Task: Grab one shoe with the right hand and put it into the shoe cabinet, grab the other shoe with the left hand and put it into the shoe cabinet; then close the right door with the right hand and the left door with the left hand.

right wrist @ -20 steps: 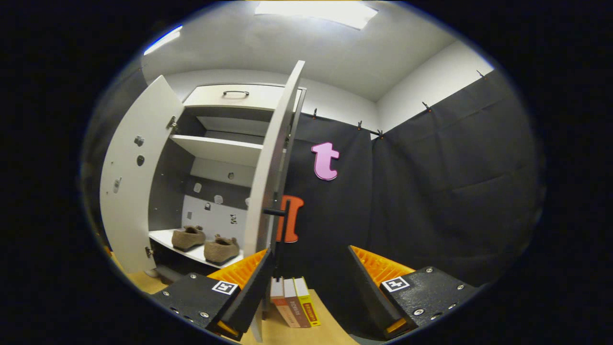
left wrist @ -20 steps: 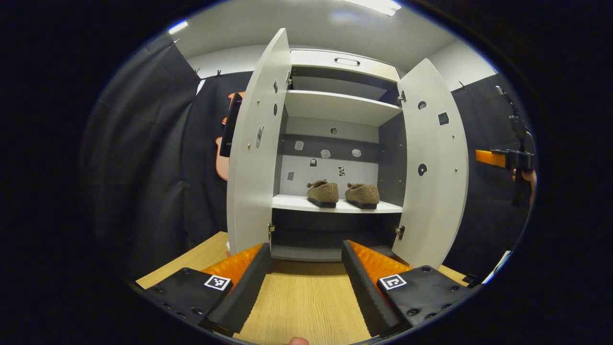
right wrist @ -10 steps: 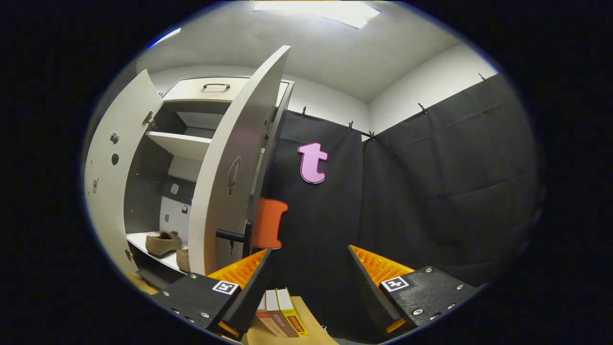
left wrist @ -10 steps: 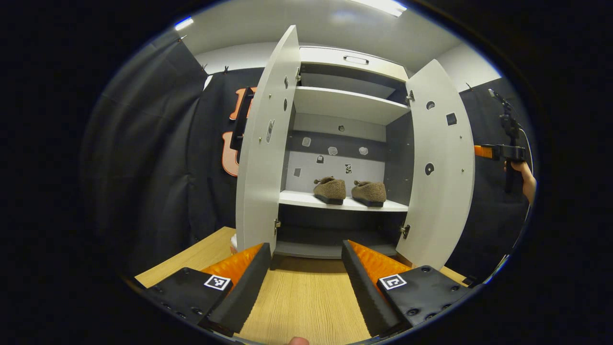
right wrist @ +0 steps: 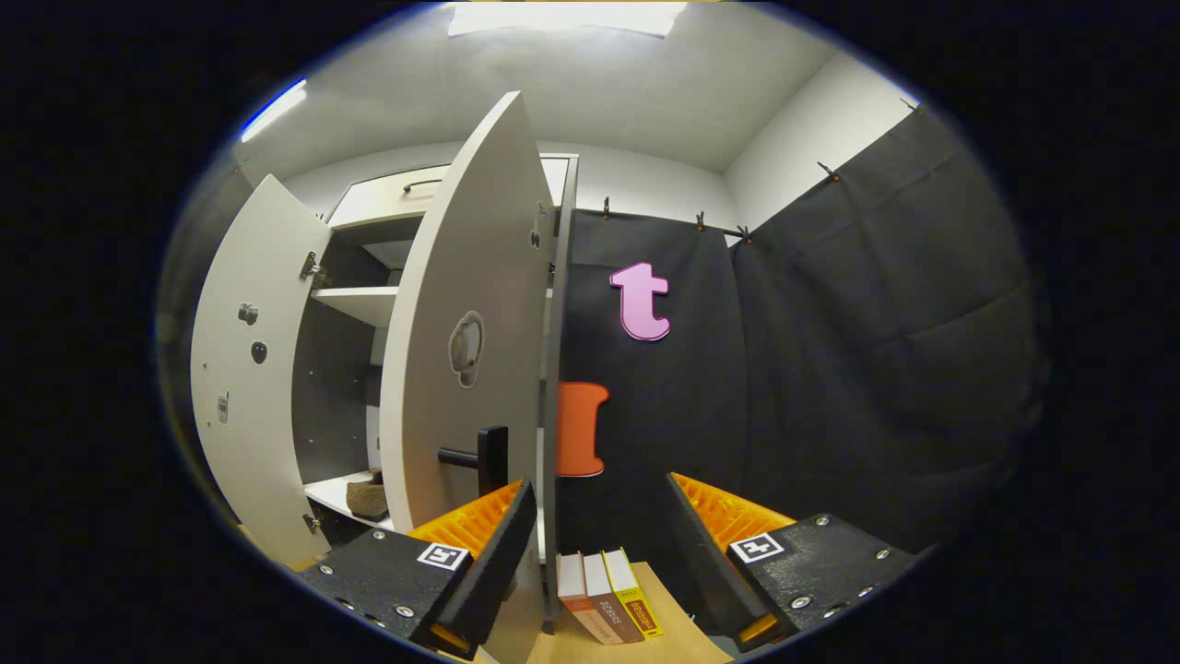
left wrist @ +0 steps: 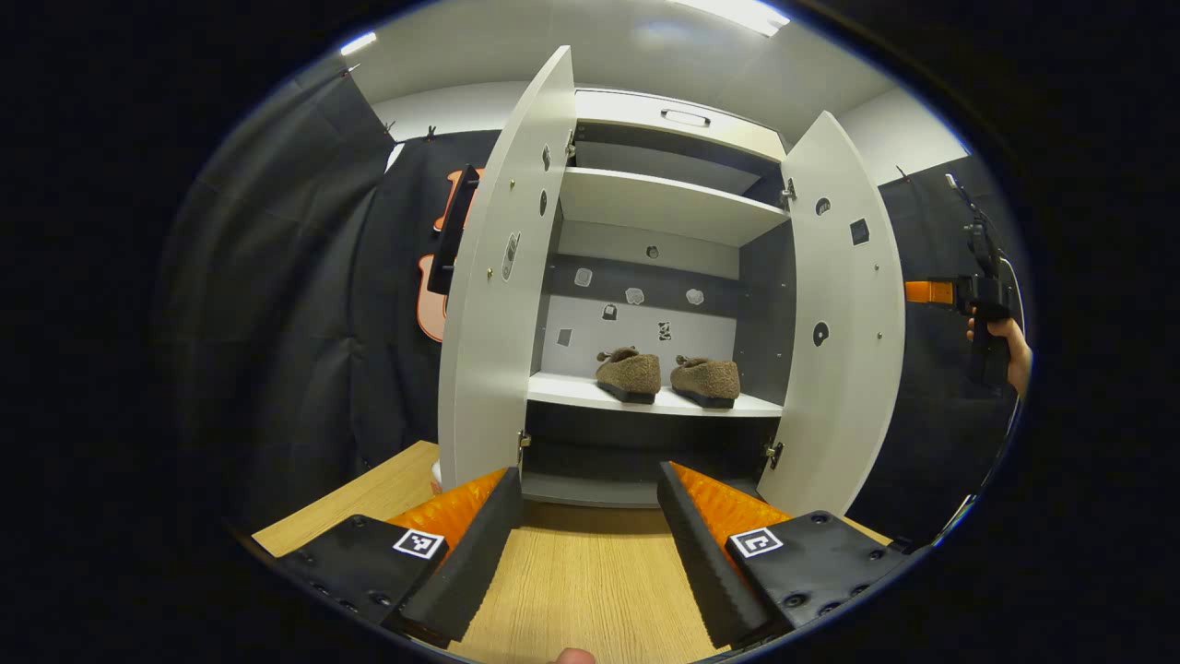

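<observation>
Two brown fuzzy shoes (left wrist: 629,373) (left wrist: 706,379) sit side by side on the middle shelf (left wrist: 572,391) of the white shoe cabinet. Both doors stand open: the left door (left wrist: 498,277) and the right door (left wrist: 843,314). My left gripper (left wrist: 583,535) is open over the wooden table, facing the cabinet from a distance. My right gripper (right wrist: 599,544) is open behind the right door (right wrist: 461,332), its left finger close to the door's outer face below the black handle (right wrist: 484,456). One shoe (right wrist: 369,498) peeks past that door. The right gripper (left wrist: 968,295), held by a hand, appears beyond the right door.
The wooden table (left wrist: 590,590) carries the cabinet. Three books (right wrist: 604,599) stand on the table to the right of the cabinet. Black cloth walls close in on both sides. A drawer with a handle (left wrist: 687,117) tops the cabinet.
My right gripper has swung round behind the right door, so the door's outer face and handle now show larger and nearer. The left gripper has drifted slightly; the shoes have not moved.
</observation>
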